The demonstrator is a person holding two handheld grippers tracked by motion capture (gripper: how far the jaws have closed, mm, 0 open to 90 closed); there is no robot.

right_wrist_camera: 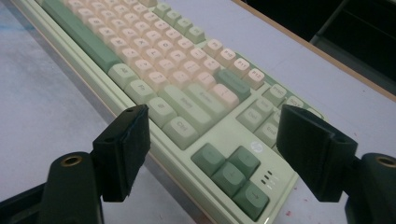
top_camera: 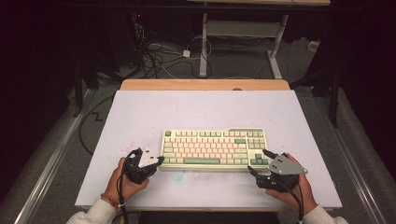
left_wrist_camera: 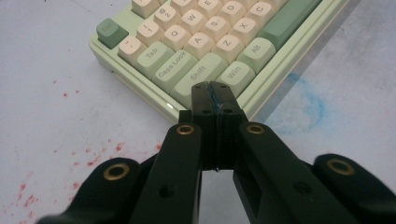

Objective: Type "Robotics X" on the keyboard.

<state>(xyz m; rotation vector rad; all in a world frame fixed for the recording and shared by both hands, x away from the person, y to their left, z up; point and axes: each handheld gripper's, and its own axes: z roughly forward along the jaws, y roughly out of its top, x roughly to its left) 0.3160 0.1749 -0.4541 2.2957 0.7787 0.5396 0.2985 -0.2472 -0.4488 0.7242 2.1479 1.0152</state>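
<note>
**At keyboard's two front corners: risk of shove**

Mid-table sits the keyboard (top_camera: 214, 148). I hold left gripper (left_wrist_camera: 215, 100) shut, empty, at its Ctrl corner; right gripper (right_wrist_camera: 212, 154) gapes over arrow keys. Closed tip could mash neighbouring keys or skid the board.

The high view is dim at its edges, where the room sinks into near black, while the white table (top_camera: 140, 121) is evenly lit from above with soft, faint shadows. Both gripper views are sharp on the keyboard (left_wrist_camera: 205, 42) keys but blur the near black jaws, with slight grain
</note>
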